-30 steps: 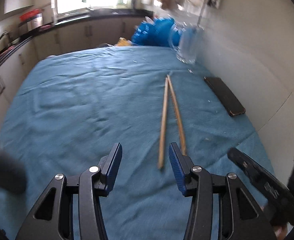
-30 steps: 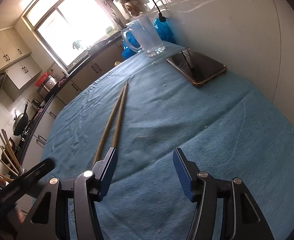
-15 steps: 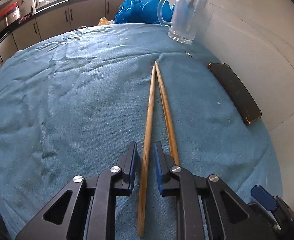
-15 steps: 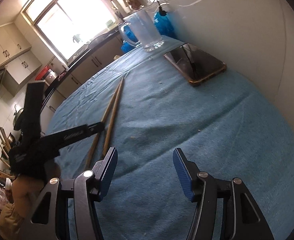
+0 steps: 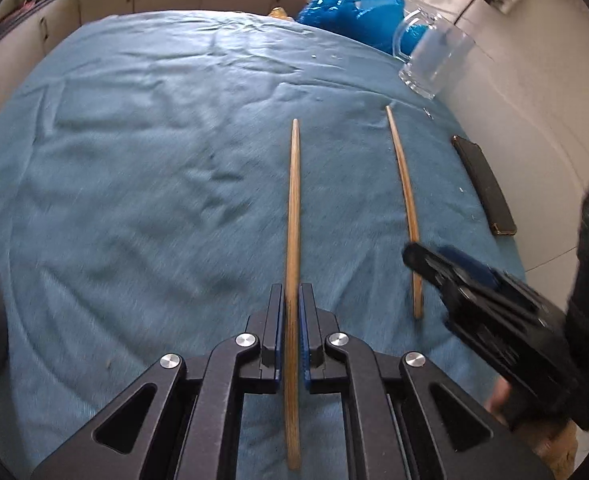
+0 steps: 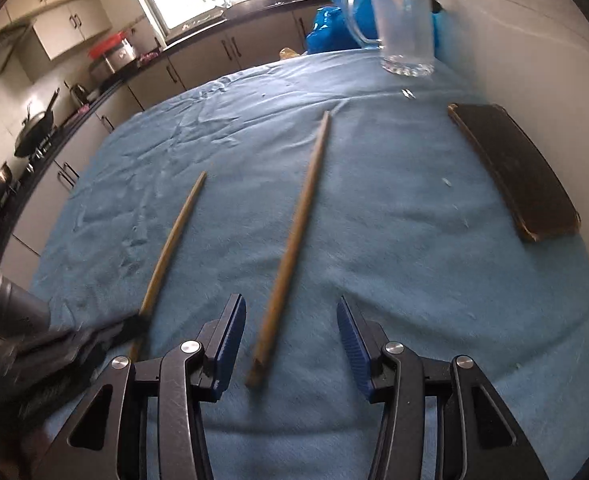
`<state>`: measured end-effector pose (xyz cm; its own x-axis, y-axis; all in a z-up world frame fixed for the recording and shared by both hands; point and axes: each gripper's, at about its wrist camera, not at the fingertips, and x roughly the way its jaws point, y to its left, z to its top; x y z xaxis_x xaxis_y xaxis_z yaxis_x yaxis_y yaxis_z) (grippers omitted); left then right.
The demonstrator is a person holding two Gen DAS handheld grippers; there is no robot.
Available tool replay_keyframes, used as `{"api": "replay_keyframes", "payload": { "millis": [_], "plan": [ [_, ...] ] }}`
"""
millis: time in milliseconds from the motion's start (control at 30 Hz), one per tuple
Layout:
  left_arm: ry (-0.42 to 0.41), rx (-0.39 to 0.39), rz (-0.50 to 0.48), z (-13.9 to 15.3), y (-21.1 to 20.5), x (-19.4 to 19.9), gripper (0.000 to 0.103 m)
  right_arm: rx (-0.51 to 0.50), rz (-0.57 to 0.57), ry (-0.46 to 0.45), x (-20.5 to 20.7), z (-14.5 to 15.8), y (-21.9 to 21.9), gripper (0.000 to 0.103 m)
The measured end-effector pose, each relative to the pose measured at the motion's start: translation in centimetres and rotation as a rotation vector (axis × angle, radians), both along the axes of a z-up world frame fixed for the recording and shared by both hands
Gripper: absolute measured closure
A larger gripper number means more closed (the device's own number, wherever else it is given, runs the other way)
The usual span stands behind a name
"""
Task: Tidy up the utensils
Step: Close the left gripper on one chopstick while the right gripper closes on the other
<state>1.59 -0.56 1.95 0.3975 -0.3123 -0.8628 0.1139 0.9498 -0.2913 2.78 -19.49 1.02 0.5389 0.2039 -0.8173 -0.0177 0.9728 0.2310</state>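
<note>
Two wooden chopsticks lie apart on the blue cloth (image 5: 134, 160). My left gripper (image 5: 292, 300) is shut on the near part of the left chopstick (image 5: 294, 200), which points away from me. That same stick (image 6: 174, 240) and the blurred left gripper (image 6: 134, 324) show at the lower left of the right wrist view. My right gripper (image 6: 288, 306) straddles the near end of the other chopstick (image 6: 300, 228). Its jaws are closing, and the pads stand clear of the stick. In the left wrist view this gripper (image 5: 430, 256) hovers over that chopstick (image 5: 404, 184).
A clear glass mug (image 6: 406, 28) stands at the cloth's far right by the wall, a crumpled blue bag (image 5: 354, 12) behind it. A dark phone (image 6: 514, 168) lies along the right edge. Kitchen counters and cabinets (image 6: 74, 24) run along the left and far side.
The left gripper closed on one chopstick and pulled it leftward, away from the other. The right gripper swung over the remaining chopstick's near end, and its jaws narrowed.
</note>
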Motion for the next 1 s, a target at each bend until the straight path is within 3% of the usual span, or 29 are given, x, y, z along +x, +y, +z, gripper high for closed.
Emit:
{"api": "replay_keyframes", "payload": {
  "millis": [33, 100, 200, 333, 567, 633, 700, 800, 867, 1000],
  "plan": [
    [0.002, -0.006, 0.000, -0.1, 0.2, -0.4, 0.097, -0.043, 0.005, 0.001, 0.3, 0.0, 0.5, 0.063],
    [0.001, -0.009, 0.005, -0.3, 0.4, -0.9, 0.097, -0.133, 0.002, 0.003, 0.6, 0.0, 1.5, 0.094],
    [0.001, -0.012, 0.026, -0.3, 0.7, -2.0, 0.097, -0.147, -0.001, 0.023, 0.5, 0.0, 1.1, 0.095],
    [0.042, -0.035, 0.045, -0.1, 1.5, -4.5, 0.097, -0.112, 0.001, 0.061, -2.0, 0.2, 0.4, 0.095],
    [0.066, -0.074, 0.024, -0.2, 3.0, -9.8, 0.097, -0.097, 0.067, 0.119, -10.4, 0.4, 0.7, 0.094],
    [0.073, -0.094, 0.016, 0.2, 3.5, -10.4, 0.097, -0.050, 0.088, 0.151, -11.7, 0.3, 0.2, 0.085],
    [0.049, -0.112, 0.017, 1.0, 4.0, -10.7, 0.097, -0.006, 0.097, 0.159, -12.1, 0.5, -0.4, 0.062],
    [0.014, -0.100, 0.032, 2.2, 4.4, -10.1, 0.094, -0.025, 0.081, 0.111, -11.6, 1.6, -1.0, 0.061],
    [0.009, -0.079, 0.041, 2.6, 4.5, -9.2, 0.083, -0.046, 0.085, 0.093, -10.5, 2.1, -1.1, 0.061],
    [-0.003, -0.012, 0.018, 2.7, 3.1, -6.0, 0.082, -0.083, 0.114, 0.101, -7.4, 2.2, -0.1, 0.061]
  ]
}}
